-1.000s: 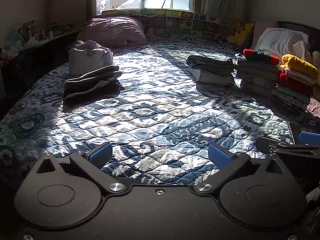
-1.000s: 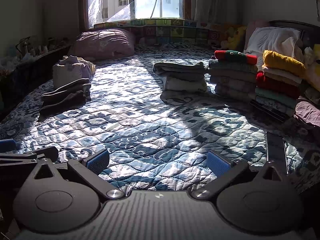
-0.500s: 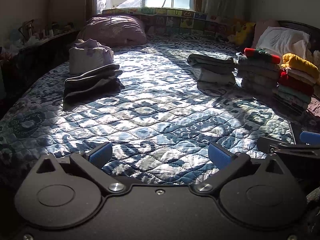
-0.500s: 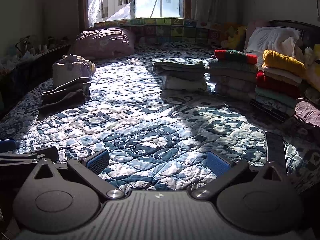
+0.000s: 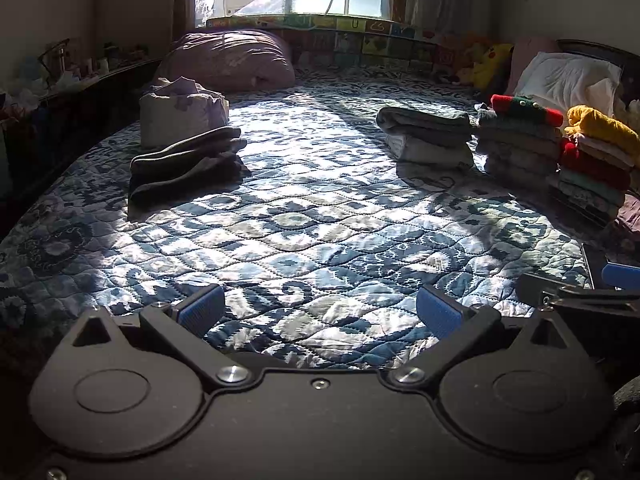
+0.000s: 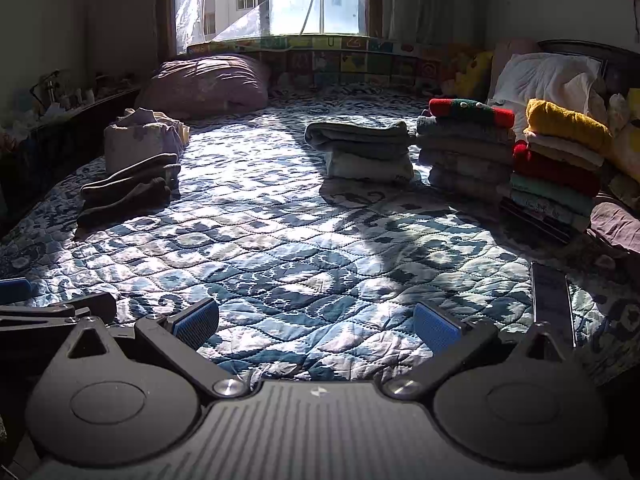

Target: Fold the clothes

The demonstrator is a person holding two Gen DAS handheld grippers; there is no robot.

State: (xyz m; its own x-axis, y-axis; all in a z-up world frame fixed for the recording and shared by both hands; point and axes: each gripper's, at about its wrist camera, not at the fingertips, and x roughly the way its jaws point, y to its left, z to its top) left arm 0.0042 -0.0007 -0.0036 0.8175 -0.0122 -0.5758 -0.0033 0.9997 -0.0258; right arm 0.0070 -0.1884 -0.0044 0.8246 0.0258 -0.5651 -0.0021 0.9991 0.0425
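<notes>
Folded clothes lie on a blue patterned quilt (image 5: pixel 312 220). A dark grey folded garment (image 5: pixel 184 164) (image 6: pixel 128 188) rests at the left, with a pale bundle (image 5: pixel 180 114) behind it. At the right sit a grey folded pile (image 5: pixel 428 136) (image 6: pixel 364 148), a taller stack topped in red and green (image 5: pixel 520 140) (image 6: pixel 468 140), and a stack topped in yellow (image 5: pixel 596 160) (image 6: pixel 560 160). My left gripper (image 5: pixel 320 310) is open over the near quilt, holding nothing. My right gripper (image 6: pixel 316 322) is open too, beside it.
A purple pillow (image 5: pixel 232 60) lies under the window at the far end. A white pillow (image 6: pixel 548 76) leans on the headboard at the right. A dark flat strip (image 6: pixel 552 300) lies on the quilt near my right gripper. A cluttered ledge (image 5: pixel 60 80) runs along the left.
</notes>
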